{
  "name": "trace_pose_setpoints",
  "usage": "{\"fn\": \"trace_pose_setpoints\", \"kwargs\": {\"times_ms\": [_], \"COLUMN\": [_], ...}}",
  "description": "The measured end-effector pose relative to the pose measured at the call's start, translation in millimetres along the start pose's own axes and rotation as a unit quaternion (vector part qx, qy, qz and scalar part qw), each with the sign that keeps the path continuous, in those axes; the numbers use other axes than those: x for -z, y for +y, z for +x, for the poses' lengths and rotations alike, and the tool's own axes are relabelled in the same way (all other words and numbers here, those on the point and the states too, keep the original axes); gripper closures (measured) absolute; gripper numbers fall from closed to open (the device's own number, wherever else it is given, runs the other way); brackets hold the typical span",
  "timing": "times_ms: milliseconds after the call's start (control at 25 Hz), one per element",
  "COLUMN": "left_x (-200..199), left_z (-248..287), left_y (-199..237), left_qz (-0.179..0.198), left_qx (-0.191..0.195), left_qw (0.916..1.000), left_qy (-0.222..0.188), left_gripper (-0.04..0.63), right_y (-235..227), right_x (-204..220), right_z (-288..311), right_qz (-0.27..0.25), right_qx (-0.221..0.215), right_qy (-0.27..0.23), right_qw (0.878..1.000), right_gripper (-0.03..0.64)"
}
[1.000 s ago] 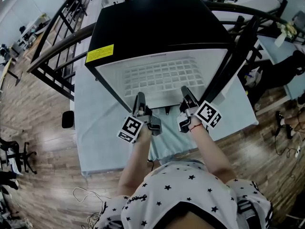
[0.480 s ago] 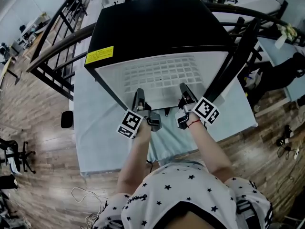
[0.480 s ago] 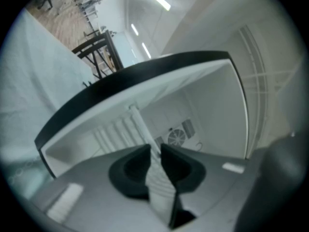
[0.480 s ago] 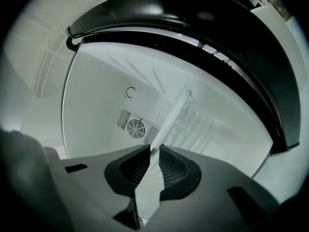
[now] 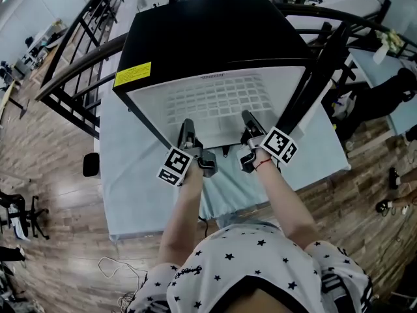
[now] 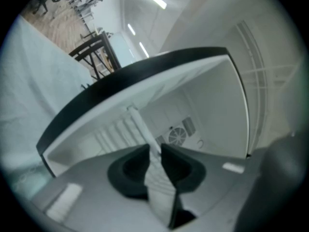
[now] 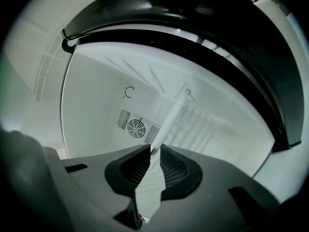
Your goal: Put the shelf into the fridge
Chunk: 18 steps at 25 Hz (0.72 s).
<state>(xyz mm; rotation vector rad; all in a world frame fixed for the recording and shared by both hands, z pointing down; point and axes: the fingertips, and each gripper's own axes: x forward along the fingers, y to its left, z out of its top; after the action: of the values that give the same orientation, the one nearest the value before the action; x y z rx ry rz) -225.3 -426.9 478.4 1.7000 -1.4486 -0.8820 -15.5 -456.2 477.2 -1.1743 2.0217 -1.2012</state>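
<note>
Horizontally, shelf (image 5: 218, 102) into fridge (image 5: 202, 38), near edge pinched by left gripper (image 5: 187, 126) and right gripper (image 5: 248, 120).

The fridge (image 5: 208, 38) stands on the table (image 5: 130, 188). The shelf (image 5: 218, 100) lies inside, its front edge between the left gripper (image 5: 187, 130) and the right gripper (image 5: 248, 121).

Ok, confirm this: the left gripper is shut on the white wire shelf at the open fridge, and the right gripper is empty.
The right gripper is not empty: the right gripper view shows its fingers shut on the same white wire shelf. The left gripper is shut on it at the open fridge, as stated.
</note>
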Motion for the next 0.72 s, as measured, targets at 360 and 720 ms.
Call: {"fn": "trace_pose_setpoints", "kwargs": {"times_ms": [360, 720], "left_x": [12, 39], "left_z": [-28, -85], "left_y": [-9, -31], "left_qz": [0.039, 0.139], "left_qx": [0.001, 0.008], "left_qw": [0.9991, 0.9885], "left_qy": [0.020, 0.059], "left_gripper": [0.532, 0.591], "right_y": [6, 31], "right_x": [17, 36], "right_z": [-35, -93], "right_qz": [-0.093, -0.268], "right_qx": [0.021, 0.031], "right_qy": [0.034, 0.055], "right_qw": [0.995, 0.961], "right_gripper": [0.578, 0.580]}}
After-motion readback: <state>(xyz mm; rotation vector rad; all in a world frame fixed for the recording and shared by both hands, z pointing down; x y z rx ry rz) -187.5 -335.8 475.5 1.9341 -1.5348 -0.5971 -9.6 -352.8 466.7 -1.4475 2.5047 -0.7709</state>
